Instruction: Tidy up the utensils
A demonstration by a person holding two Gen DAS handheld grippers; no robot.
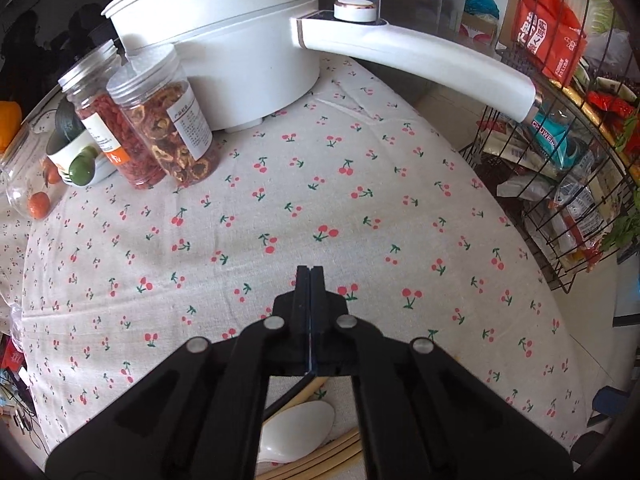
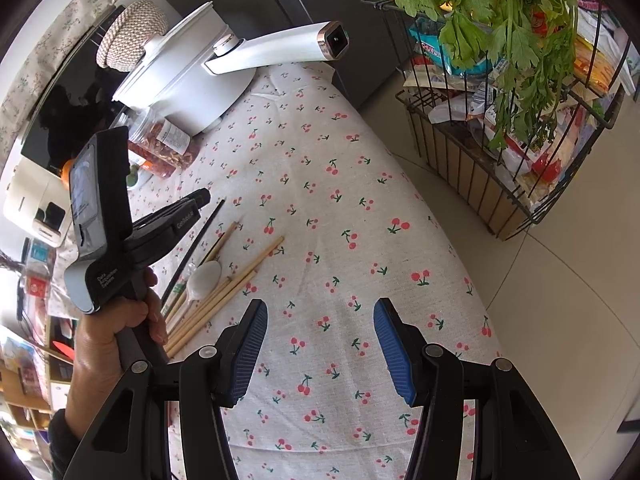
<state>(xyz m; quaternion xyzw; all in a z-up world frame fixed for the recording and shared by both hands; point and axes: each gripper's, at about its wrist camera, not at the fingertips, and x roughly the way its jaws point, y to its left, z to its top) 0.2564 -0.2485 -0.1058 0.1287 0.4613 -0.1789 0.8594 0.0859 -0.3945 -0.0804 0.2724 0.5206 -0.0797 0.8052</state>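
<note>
**Chopsticks and spoon on the cherry cloth**

Chopsticks (image 2: 224,292) lie loose beside my left gripper (image 1: 310,276), fingers pressed together, empty. My right gripper (image 2: 320,344) hangs spread nearby. A white spoon (image 2: 206,276) rests among them on the tablecloth (image 2: 360,240).

Left tongs (image 1: 310,270) pressed together above white spoon (image 1: 298,426) and chopsticks (image 1: 320,458).

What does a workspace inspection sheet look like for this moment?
Surface: cherry-print tablecloth, lying flat.
Job's things: wooden chopsticks, white spoon and black chopstick lie loose in one cluster.
Clutter: jars and white pot at the far end.
Grippers: left gripper shut, over the utensils; right gripper open, empty.
Cables: nothing seen.
Surroundings: wire rack with packets and greens beside the table.
</note>
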